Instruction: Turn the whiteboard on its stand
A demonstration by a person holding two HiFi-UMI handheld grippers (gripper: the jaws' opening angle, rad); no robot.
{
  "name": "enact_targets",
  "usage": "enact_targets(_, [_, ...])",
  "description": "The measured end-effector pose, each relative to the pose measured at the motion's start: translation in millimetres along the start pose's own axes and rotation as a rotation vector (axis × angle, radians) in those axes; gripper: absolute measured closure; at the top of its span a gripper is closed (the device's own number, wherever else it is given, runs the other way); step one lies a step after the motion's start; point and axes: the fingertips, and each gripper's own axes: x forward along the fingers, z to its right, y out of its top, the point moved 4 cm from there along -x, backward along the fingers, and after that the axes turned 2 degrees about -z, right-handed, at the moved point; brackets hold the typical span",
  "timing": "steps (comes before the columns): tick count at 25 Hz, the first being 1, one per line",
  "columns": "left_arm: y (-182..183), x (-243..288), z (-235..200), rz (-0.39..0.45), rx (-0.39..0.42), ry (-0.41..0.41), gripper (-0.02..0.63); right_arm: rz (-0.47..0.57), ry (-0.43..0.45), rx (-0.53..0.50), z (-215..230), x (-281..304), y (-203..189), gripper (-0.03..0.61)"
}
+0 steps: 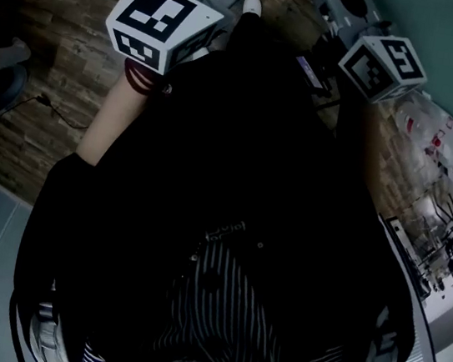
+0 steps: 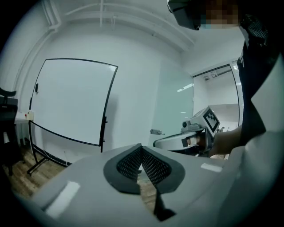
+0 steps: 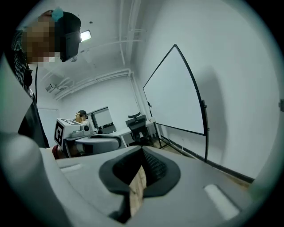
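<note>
Here, a white wall backs the room and a wood plank floor runs beneath it. The whiteboard stands upright close to that wall on its black stand, its blank face edged in black. It shows at the left of the left gripper view and at the right of the right gripper view, well apart from both tools and touched by neither. In the head view the person's dark jacket fills the middle, with both arms held out forward. The left hand-held gripper has its jaws drawn together, tips meeting, with nothing between them. The right hand-held gripper is likewise closed tight and empty. The two are held side by side, each in sight of the other's camera. An office chair sits by a worktop past the board. Each tool carries a marker cube at its back.
</note>
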Motion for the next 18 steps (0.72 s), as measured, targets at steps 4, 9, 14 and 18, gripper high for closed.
enact_targets(4, [17.5, 6.1, -9.8, 0.029, 0.022, 0.025, 0.623, 0.019, 0.061, -0.008, 7.9, 13.4, 21.2, 0.577])
enact_targets(9, [31.7, 67.1, -60.1, 0.016, 0.031, 0.056, 0.623, -0.006, 0.105, -0.032, 74.2, 61.6, 52.0, 0.577])
enact_targets(14, [58.2, 110.0, -85.8, 0.031, 0.012, 0.079, 0.621, -0.017, 0.147, -0.035, 121.2, 83.0, 82.8, 0.577])
enact_targets(18, [68.7, 142.2, -103.0, 0.022, -0.019, 0.105, 0.621, -0.035, 0.198, -0.026, 155.3, 101.4, 96.5, 0.577])
